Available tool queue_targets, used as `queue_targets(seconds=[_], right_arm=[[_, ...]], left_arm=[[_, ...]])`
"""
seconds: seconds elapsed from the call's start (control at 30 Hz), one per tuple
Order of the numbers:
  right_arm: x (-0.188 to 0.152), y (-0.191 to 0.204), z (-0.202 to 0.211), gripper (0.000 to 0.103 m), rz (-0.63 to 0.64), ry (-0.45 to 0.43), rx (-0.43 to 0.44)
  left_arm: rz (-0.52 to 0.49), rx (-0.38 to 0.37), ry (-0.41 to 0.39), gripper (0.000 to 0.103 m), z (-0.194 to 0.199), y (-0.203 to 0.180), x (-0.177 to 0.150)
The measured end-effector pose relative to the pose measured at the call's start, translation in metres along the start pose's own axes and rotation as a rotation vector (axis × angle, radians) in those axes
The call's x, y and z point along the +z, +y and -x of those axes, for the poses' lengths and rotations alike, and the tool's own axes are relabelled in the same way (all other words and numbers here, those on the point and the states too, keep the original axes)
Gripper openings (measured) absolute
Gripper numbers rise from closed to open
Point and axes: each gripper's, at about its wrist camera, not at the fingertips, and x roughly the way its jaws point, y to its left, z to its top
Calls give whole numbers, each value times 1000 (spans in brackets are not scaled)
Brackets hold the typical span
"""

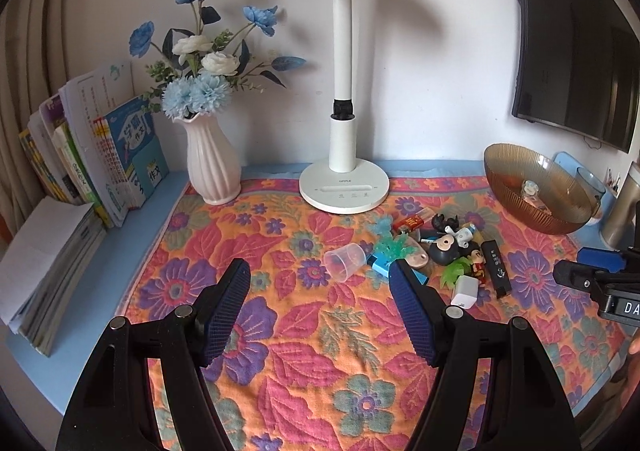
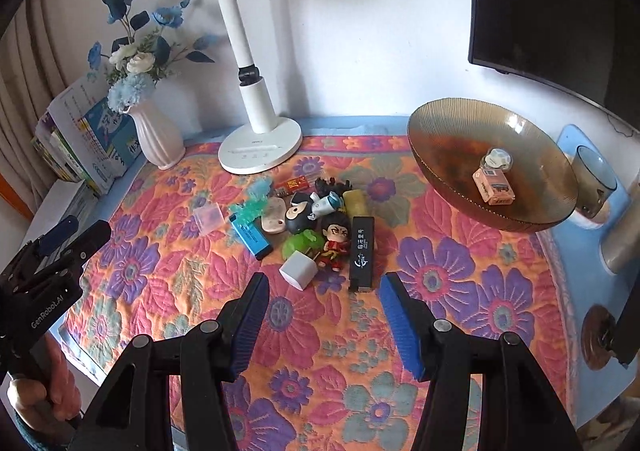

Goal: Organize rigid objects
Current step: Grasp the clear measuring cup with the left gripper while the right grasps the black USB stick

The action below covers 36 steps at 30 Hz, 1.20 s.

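A heap of small rigid items lies on the floral cloth point(image 2: 440, 263): a clear plastic cup point(image 1: 344, 261) on its side, a blue lighter point(image 2: 250, 237), a white cube point(image 2: 298, 269), a black oblong box point(image 2: 362, 251), a red-clad figurine point(image 2: 334, 239) and a round black figure point(image 2: 300, 217). An amber glass bowl point(image 2: 448, 155) at the right holds a small orange box point(image 2: 494, 187). My left gripper point(image 1: 318, 265) is open just short of the cup, nothing between its pads. My right gripper point(image 2: 325, 278) is open just before the white cube and black box, gripping nothing.
A white desk lamp point(image 1: 344, 191) and a ribbed vase point(image 1: 212, 167) of blue flowers stand at the back. Books point(image 1: 100, 155) line the left edge. A dark monitor point(image 1: 580, 51) hangs at the right, with a glass tumbler point(image 2: 592, 179) beside the bowl.
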Motion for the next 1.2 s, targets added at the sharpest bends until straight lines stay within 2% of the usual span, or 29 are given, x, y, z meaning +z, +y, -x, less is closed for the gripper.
queue_targets(seconds=[0.63,0.7,0.8,0.9,0.97,1.13,1.2], right_arm=[[-1,-12,-45,56,-34,80,-9],[-3,-18,-54,56,-45,94,-19],[-8,-28,-70,56,-66,121,-22],[-12,-37,-89,55,-96,147,-19],[-14,-41,-100,52,-113,159,-14],[-10,-52,-118,48,-139,158,-10],[-6,-52,-127,47,-139,161,-9]], left_arm=[[-34,-10,72,70,-42,-5,-8],[-57,-56,101,70,-56,1,-10],[-91,-213,153,70,-81,17,-11],[-129,-320,198,70,-109,21,-6],[-158,-355,228,70,-127,18,-1],[-180,-388,311,69,-175,7,6],[-159,-422,334,64,-187,7,5]])
